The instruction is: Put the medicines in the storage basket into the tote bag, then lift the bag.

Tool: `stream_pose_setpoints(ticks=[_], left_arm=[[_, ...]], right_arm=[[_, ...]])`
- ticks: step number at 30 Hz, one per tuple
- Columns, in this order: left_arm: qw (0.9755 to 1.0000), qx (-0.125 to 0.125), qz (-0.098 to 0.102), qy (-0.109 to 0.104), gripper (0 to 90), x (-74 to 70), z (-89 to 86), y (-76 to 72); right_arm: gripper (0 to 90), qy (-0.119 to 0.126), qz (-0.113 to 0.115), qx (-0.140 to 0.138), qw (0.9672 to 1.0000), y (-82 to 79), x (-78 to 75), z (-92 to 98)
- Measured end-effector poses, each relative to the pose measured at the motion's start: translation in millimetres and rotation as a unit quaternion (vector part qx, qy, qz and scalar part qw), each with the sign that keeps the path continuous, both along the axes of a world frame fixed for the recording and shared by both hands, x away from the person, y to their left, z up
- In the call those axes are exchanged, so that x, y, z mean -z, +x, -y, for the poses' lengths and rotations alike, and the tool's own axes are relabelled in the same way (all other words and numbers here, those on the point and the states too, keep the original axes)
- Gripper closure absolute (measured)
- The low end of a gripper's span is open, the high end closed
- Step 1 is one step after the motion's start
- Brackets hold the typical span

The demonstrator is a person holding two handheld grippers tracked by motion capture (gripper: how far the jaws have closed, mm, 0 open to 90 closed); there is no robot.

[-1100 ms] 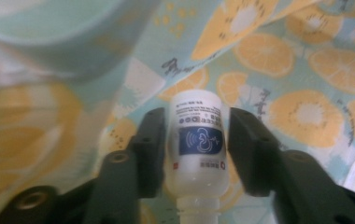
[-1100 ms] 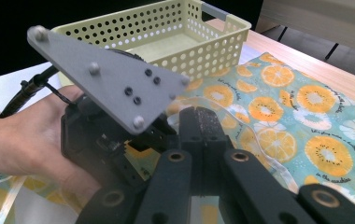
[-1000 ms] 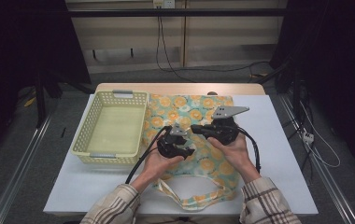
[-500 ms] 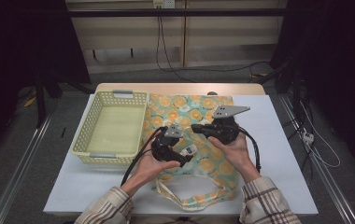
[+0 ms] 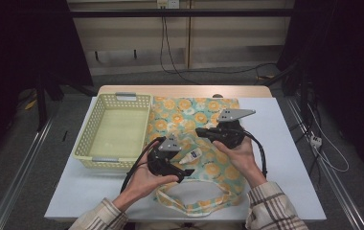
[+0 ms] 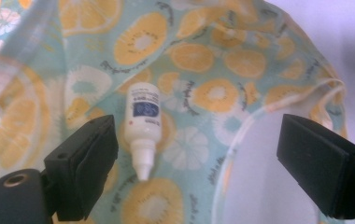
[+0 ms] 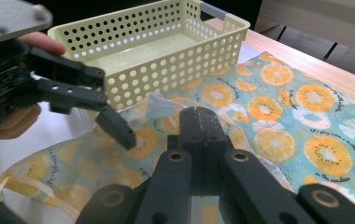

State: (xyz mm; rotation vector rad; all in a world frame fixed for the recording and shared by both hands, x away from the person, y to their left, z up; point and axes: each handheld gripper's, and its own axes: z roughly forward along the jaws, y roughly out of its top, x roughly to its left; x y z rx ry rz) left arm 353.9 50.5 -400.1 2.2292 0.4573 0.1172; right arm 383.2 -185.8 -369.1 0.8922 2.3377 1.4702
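Bag (image 5: 204, 120): citrus-print cloth tote, flat on the desk (image 5: 295, 163), centre of the high view; handle loop toward lower centre.
Bottle (image 6: 141, 123): small white dropper bottle, blue label, lying on the bag, nozzle toward the camera; lower centre of the high view.
Basket (image 5: 86, 143): pale yellow, perforated, left of the bag, nothing inside.
Left gripper (image 6: 213, 172): jaws wide apart, bottle just inside the left jaw, not touching.
Right gripper (image 5: 204, 132): jaws pressed together; whether on bag fabric, cannot tell.
Step judged: grasping the bottle.
Method advised: centre jaws across the bottle body, not the nozzle; descend level; avoid pinching cloth beneath; close gently.
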Motion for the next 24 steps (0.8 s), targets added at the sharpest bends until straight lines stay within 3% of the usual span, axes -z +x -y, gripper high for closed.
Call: stream_pose_setpoints(ticks=[5, 9, 12, 14, 17, 24], left_arm=[[0.9999, 0.005, -0.006, -0.012, 12.6, 0.7, -5.7, -11.5], [0.9996, 0.026, -0.006, -0.01, 15.5, 2.8, -9.3, -24.9], [0.9981, 0.058, -0.022, -0.002, 24.1, 5.2, -9.8, -34.7], [0.9979, 0.062, -0.019, 0.001, 25.0, 6.9, -9.5, -39.5], [0.9968, 0.074, -0.029, 0.004, 25.1, 9.9, -12.1, -44.7], [0.9943, 0.1, -0.036, 0.008, 33.7, 15.5, -16.5, -64.8]], right_arm=[[90.0, -0.003, 0.0, -0.003, 1.0, -1.0, 0.9, -2.0], [90.0, -0.002, 0.0, -0.004, 1.0, -1.2, 1.2, -2.5], [90.0, -0.001, 0.0, -0.002, 1.0, -0.4, 0.7, -2.7], [90.0, -0.004, -0.002, -0.003, 1.0, -0.3, 2.1, -3.9], [90.0, -0.004, -0.004, -0.003, 1.0, -1.1, 3.2, -5.1], [90.0, -0.006, -0.002, -0.009, 0.9999, -0.5, 3.7, -8.4]])
